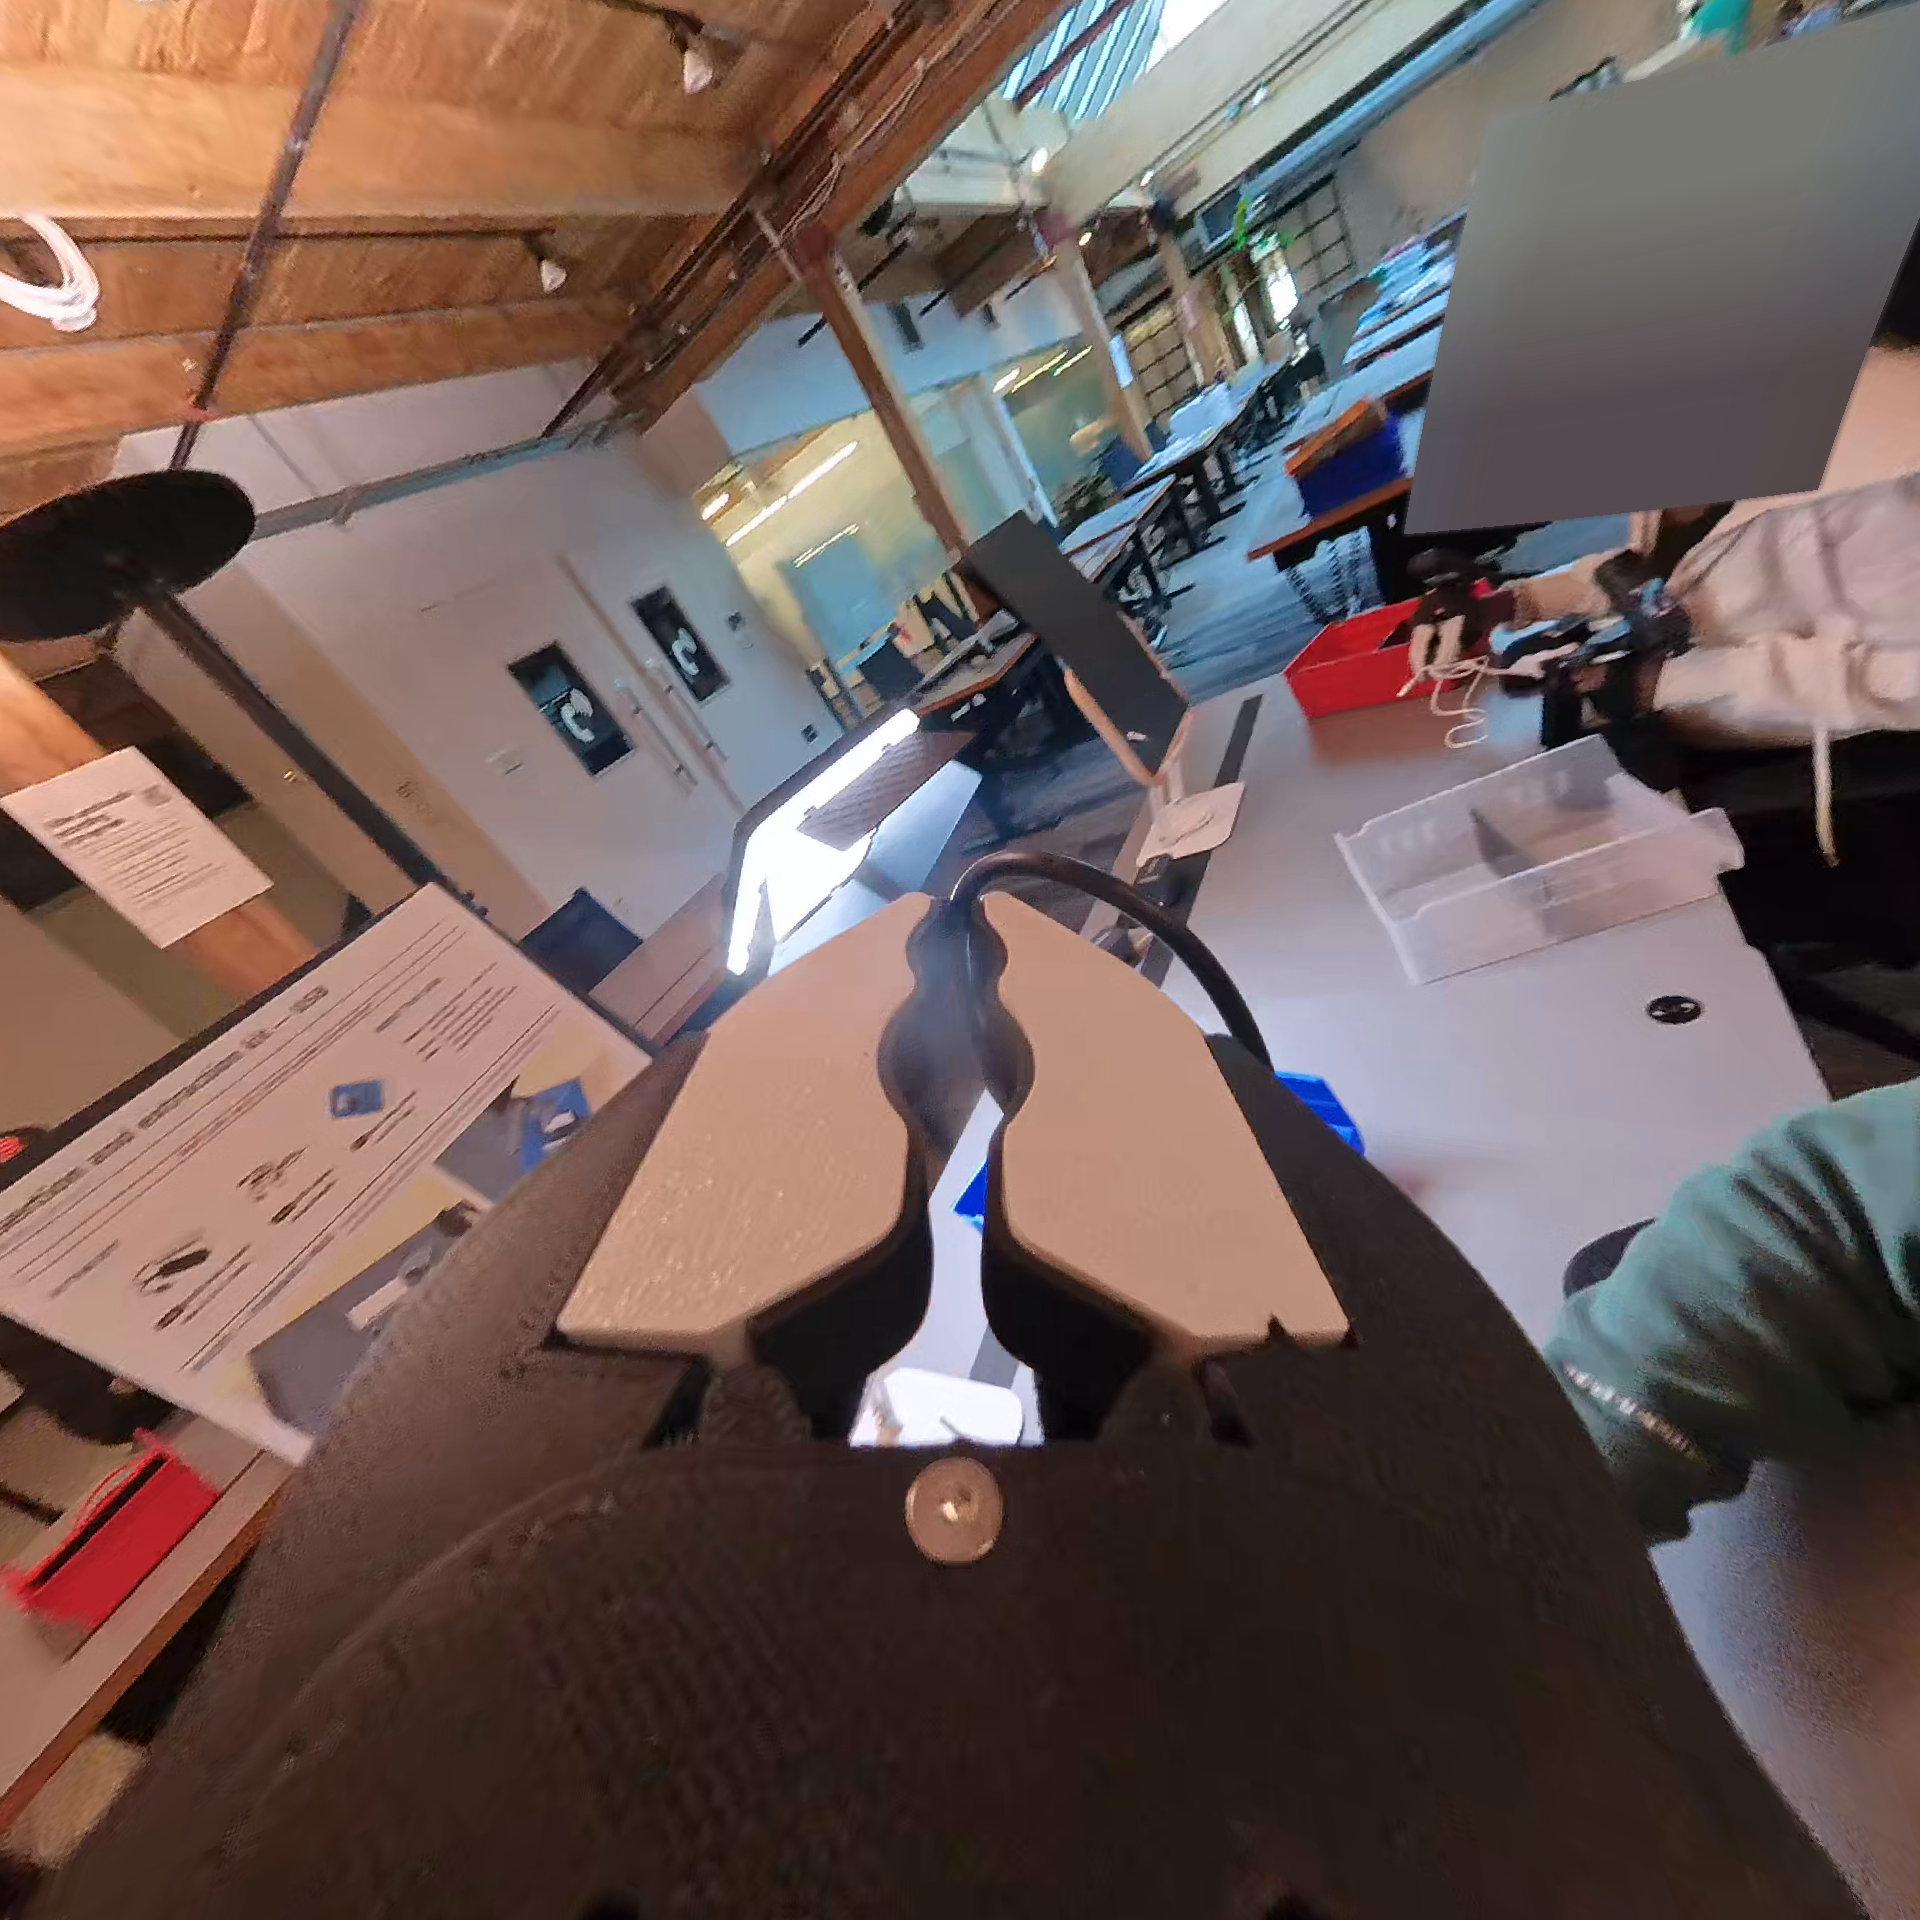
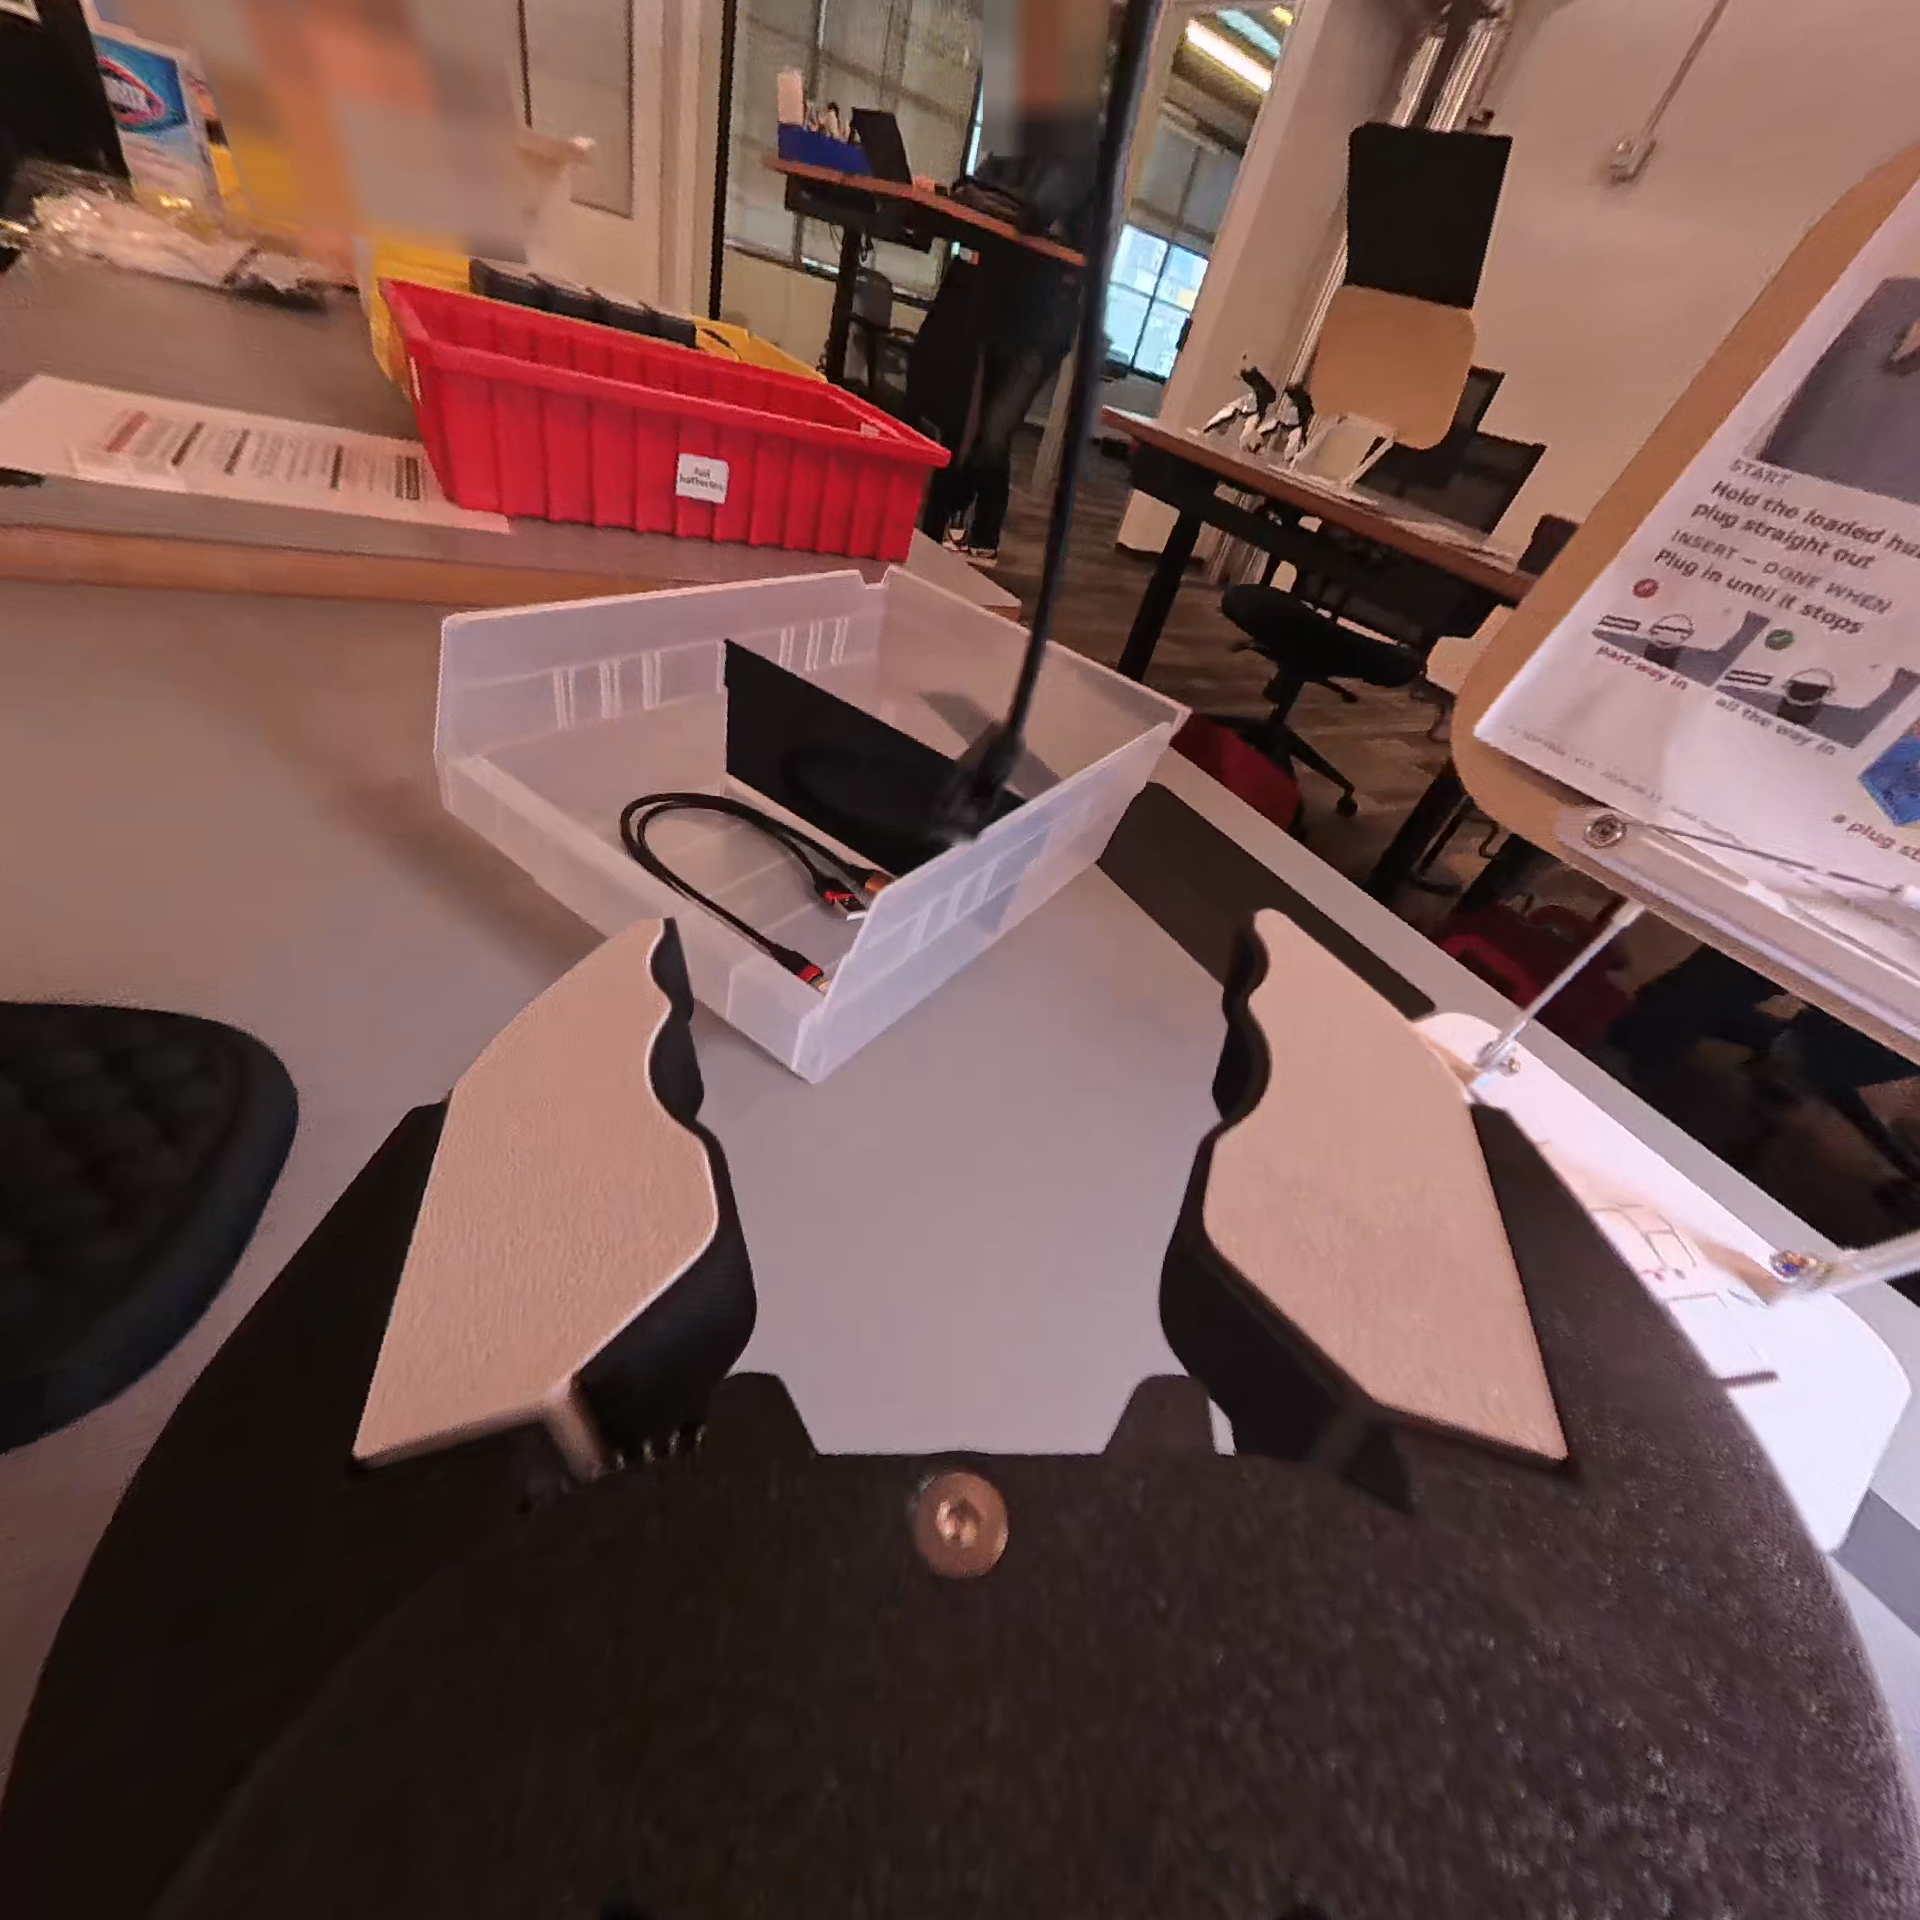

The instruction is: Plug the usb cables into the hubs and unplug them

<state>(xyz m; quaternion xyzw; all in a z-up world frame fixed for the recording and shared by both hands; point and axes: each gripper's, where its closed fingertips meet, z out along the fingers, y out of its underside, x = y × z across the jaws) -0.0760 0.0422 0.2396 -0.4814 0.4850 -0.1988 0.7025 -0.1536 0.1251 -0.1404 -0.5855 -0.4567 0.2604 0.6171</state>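
Cable work comes first: we hold a black cable pinched in the left claw, its fingers pressed together on it near the tips at centre frame, the cord arcing off to the lower right. In the right view that same cord, we judge, hangs down the middle of the frame with its blurred end dangling over the clear tray. The right claw is spread wide at lower centre, holding and touching nothing, only bare table between its fingers.

To do this step well, we should steady the swinging end before reaching, close the right claw on the plug body and not the cord, and keep the plug square to its port. No hub is plainly visible to us; something dark sits behind the tray's black divider, but we cannot tell what. A second cable lies coiled in the tray's near compartment.
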